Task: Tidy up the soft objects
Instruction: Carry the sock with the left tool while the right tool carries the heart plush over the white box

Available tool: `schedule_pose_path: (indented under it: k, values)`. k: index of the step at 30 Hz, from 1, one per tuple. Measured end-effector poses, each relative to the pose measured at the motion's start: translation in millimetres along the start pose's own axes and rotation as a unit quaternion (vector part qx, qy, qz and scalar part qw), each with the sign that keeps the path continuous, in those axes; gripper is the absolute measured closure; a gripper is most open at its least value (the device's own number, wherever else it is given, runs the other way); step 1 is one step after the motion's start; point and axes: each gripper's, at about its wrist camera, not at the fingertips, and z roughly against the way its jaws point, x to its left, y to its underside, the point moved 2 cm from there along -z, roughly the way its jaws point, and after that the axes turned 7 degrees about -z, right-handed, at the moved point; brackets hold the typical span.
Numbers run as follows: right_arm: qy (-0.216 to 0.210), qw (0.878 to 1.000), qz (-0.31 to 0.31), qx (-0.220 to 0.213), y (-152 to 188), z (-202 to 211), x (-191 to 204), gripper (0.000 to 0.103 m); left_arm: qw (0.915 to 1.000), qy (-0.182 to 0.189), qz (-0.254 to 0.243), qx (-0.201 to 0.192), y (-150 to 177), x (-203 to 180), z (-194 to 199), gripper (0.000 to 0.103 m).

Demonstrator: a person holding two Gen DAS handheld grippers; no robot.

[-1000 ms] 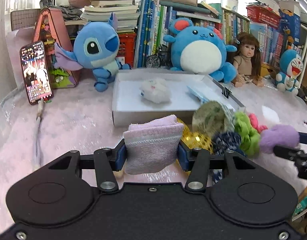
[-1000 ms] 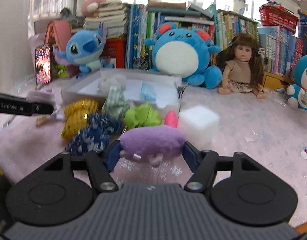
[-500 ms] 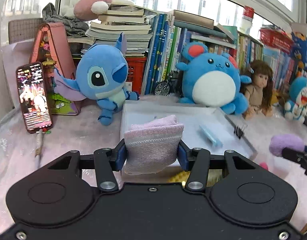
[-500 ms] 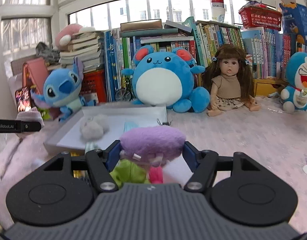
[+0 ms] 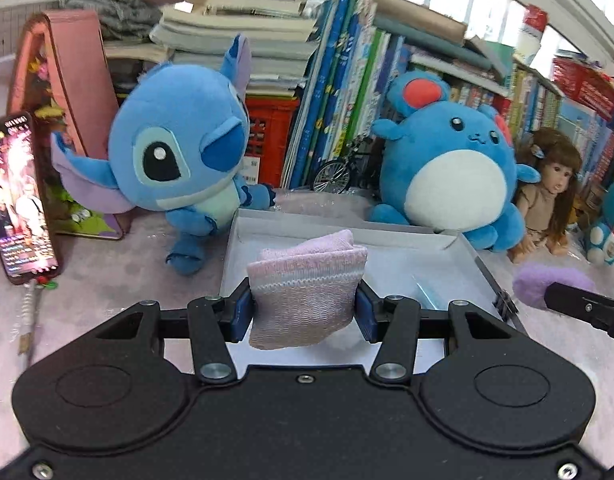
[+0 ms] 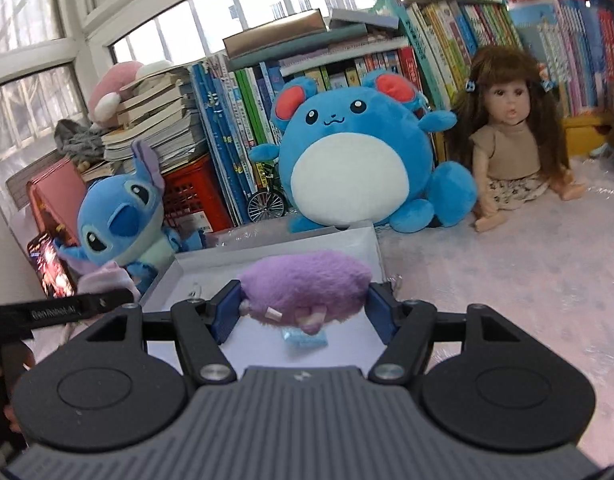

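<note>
The left gripper [image 5: 303, 307] is being kept clamped on a folded pink sock [image 5: 305, 286], blue pads pressed into both its sides, and it is being held over the near-left part of the shallow white box [image 5: 459, 246]. The right gripper [image 6: 303, 305] is likewise being kept squeezed on a purple plush toy [image 6: 307, 286], held above the box's middle; in the right view a small blue packet [image 6: 305, 338] is being seen on the box floor just under the plush. Step in hand is being judged as dropping both soft items into the box. To be done well: each item is best lowered close to the box floor before the jaws are parted, so nothing bounces over the low wall. The plush is better set beside the packet, not on it. The sock is likely to unfold when let go, so a low, gentle release is being advised. The two grippers are near each other over the box, so releases are best kept apart to avoid a knock. The Stitch plush [image 5: 179, 160] is sitting just beside the box's far-left corner and the round blue plush [image 5: 447, 176] right behind its far wall on the table [image 5: 107, 280]; both should be left untouched.
</note>
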Motion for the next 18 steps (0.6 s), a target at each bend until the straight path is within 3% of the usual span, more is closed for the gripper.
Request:
schedule_pose_path:
  k: [12,18]
  values:
    - [0.02,0.997,-0.017,0.074,-12.1,-74.1,8.5,0.034,0.9979,-0.024,0.004,0.06,-2.4,-3.0,-67.2,0.054]
    - [0.03,0.994,-0.045,0.095,-7.6,-95.6,1.4,0.034,0.9976,-0.029,0.0,0.063,-2.7,-5.5,-77.1,0.054]
